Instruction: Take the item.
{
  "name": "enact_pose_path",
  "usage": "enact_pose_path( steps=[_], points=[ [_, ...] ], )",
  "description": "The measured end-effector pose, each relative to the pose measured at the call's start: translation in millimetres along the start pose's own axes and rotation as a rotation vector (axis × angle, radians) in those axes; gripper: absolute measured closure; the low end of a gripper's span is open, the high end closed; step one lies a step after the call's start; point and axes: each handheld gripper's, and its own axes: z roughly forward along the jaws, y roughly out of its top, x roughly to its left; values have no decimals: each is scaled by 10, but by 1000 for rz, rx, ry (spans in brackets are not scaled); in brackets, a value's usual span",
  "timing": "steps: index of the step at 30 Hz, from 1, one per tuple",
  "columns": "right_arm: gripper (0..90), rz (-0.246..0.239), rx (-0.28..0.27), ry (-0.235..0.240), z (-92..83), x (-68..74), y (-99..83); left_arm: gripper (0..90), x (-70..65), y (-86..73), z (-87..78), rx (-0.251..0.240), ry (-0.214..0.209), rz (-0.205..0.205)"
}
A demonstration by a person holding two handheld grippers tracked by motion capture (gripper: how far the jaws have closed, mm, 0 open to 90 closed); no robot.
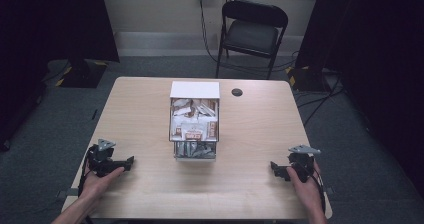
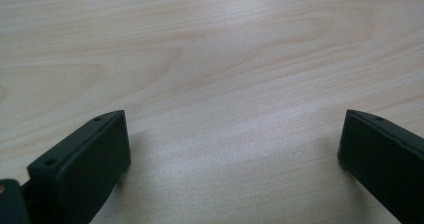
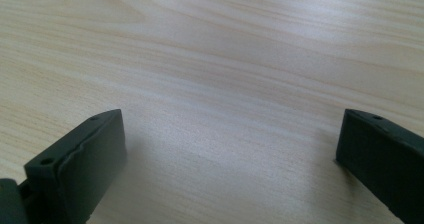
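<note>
resting low at the near corners of the worktop [image 1: 150,184], both hands sit well apart from the box [image 1: 194,126] standing mid-worktop between them. left gripper [image 1: 131,161] points inward, jaws spread wide with bare wood between them, nothing held. right gripper [image 1: 273,167] mirrors it, jaws wide, empty too. the box is open at the front, stuffed with packets [image 1: 194,119], white lid on top.
</note>
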Motion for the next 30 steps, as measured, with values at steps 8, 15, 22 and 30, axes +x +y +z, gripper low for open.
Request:
enact_pose_path(
  steps=[8,15,22,30],
  points=[
    [0,0,0,0,0,0,1,188,-23,9,-18,-44,-34,31],
    [0,1,-1,1,3,0,3,166,13,48,-34,-5,-30,-16],
    [0,1,-1,1,3,1,3,174,42,74,-62,11,-48,-34],
    [0,1,-1,1,3,0,3,210,-7,134,-129,-24,-58,-5]
  ],
)
